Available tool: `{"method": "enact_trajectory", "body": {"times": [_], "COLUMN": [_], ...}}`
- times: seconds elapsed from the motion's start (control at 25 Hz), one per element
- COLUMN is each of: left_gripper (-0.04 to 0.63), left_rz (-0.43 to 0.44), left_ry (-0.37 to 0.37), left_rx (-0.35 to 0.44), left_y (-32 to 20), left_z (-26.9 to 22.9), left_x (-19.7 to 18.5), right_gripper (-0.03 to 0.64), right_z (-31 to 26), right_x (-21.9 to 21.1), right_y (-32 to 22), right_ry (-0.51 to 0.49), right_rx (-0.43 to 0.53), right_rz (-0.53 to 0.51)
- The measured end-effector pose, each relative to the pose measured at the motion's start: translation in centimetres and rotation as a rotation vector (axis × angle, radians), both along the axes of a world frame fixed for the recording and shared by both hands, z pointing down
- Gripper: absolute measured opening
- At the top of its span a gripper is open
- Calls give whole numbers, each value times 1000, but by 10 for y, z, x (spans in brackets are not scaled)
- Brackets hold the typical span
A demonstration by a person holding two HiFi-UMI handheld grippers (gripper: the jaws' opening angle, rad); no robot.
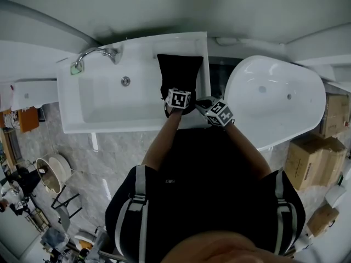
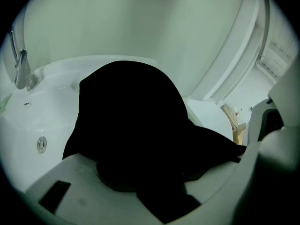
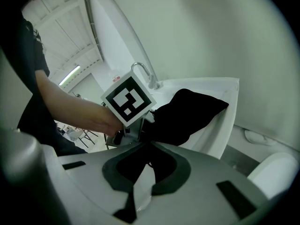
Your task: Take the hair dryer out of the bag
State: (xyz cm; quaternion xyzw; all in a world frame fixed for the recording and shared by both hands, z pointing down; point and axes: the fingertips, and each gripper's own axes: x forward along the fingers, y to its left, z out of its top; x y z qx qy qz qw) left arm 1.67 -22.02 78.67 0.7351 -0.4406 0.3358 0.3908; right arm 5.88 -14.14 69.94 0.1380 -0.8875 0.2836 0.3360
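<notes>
A white tub (image 1: pixel 98 111) fills the middle of the head view, with a faucet (image 1: pixel 96 53) at its left end and an oval tub (image 1: pixel 274 95) standing apart to its right. The black bag (image 1: pixel 178 73) lies over the white tub's right end. Its long axis runs straight away from the person, from the near rim toward the wall, and its far end is squared off and flat. Both claws meet at the near end. The left gripper (image 2: pixel 154 191) has its jaws pressed on a fold of the bag's cloth, and the body of the bag rises straight ahead of it. The right gripper (image 3: pixel 140 182) is just beside it, on the bag's right corner, and comes in at a slant; black cloth fills the notch between its jaws too, so it reads as pinched on the bag. The hair dryer shows in no view — most likely it is inside, somewhere ahead of both claws along the bag's length. If the near end is the mouth, the dryer has to come back toward the person along that axis. The left gripper is the one lined up with it, while the right one is better placed to pull the edge aside.
</notes>
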Motion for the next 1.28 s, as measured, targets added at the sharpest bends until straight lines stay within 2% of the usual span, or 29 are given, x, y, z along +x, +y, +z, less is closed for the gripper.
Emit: {"method": "enact_trajectory", "body": {"times": [0.28,0.44,0.48,0.6,0.72,0.8,0.88,1.04,1.12,1.28], "left_gripper": [192,192,192,193,193,193,193,193,195,195], "left_rz": [-69,-104,-106,-83,-55,-32,0,54,73,105], "left_ry": [261,493,532,597,678,710,727,726,721,717], "left_rx": [-3,6,14,35,53,74,100,156,185,231], "left_y": [0,2,5,17,25,29,32,41,48,65], "left_z": [-9,-29,-33,-44,-59,-69,-80,-100,-109,-129], "left_x": [1,8,10,12,15,15,13,1,-7,-21], "right_gripper": [69,69,69,71,71,95,139,141,141,141], "right_z": [-5,-10,-11,-11,-16,-26,-37,-54,-58,-61], "right_x": [2,1,1,-2,-6,-8,-6,2,7,16], "right_y": [-2,4,8,21,32,39,43,47,46,35], "right_ry": [-30,-75,-79,-104,-183,-249,-297,-373,-382,-338], "right_rx": [-13,-32,-33,-52,-88,-92,-55,-14,-2,65], "right_rz": [25,47,47,53,64,56,45,38,51,90]}}
